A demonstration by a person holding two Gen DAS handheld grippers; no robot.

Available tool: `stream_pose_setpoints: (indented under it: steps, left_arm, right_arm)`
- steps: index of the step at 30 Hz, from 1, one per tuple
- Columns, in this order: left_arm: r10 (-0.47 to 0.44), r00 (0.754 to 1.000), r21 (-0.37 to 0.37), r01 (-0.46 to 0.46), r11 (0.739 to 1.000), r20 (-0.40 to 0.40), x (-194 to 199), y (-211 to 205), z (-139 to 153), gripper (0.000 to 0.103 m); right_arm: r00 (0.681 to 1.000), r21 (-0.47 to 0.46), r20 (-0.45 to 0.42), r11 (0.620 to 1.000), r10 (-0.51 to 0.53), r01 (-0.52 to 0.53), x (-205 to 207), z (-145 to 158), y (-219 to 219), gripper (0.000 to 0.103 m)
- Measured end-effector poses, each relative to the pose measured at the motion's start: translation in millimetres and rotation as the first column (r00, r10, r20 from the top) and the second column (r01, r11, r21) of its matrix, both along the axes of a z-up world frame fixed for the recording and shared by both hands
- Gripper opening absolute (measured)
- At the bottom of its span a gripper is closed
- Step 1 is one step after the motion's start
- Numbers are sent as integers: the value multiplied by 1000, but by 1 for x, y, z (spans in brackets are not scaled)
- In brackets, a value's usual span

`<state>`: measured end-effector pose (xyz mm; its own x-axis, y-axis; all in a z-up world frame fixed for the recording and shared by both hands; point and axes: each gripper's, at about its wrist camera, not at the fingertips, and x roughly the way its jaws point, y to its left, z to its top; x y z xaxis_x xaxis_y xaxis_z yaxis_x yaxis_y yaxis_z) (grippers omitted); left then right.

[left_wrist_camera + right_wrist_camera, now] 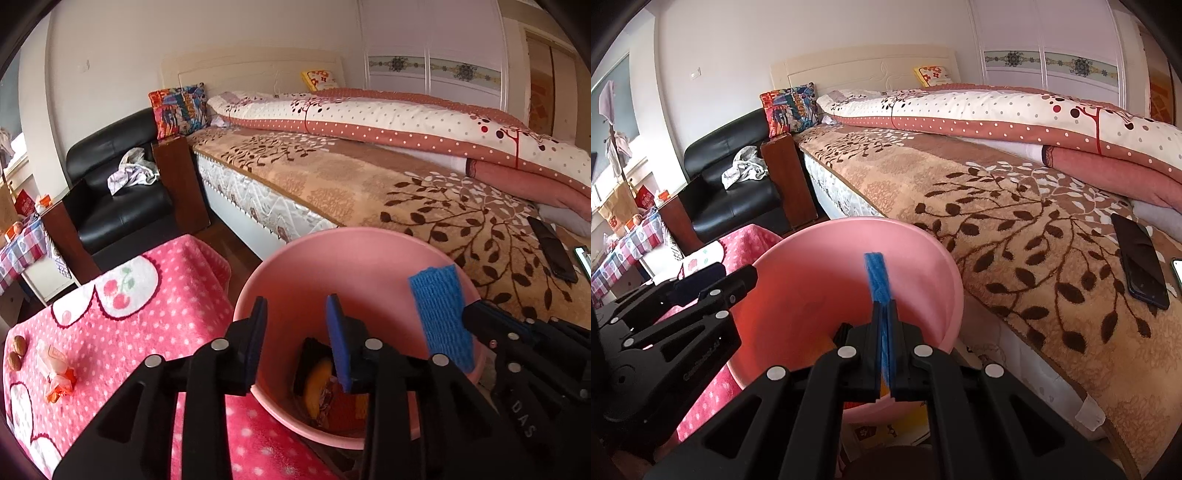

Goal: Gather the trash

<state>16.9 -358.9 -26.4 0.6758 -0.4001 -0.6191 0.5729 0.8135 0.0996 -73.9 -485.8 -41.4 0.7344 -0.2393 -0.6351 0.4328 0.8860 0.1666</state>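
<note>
A pink bin (pixel 354 266) stands between the pink dotted table (pixel 155 321) and the bed; it holds wrappers and a yellow peel (pixel 317 384). My left gripper (pixel 299 314) is open and empty, its jaws either side of the bin's near rim. My right gripper (pixel 885 314) is shut on a flat blue textured piece (pixel 878 277) and holds it upright over the bin (pixel 820 258); the piece also shows in the left wrist view (pixel 439 310). An orange wrapper (pixel 55 373) and two walnuts (pixel 17 352) lie on the table's left part.
The bed with a brown leaf blanket (pixel 369 184) runs along the right, with a dark phone (pixel 1141 269) on it. A black armchair (pixel 122 192) with a crumpled cloth stands behind the table. A checked side table (pixel 18 251) is at far left.
</note>
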Motion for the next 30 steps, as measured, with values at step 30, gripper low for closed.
stream_pose_setpoints:
  steps: [30]
  left_arm:
    - [69,997,-68,-66,996,43,-24,76,30,35]
  right_arm:
    - [991,-39,70,993,113,-111,-9,29,61,34]
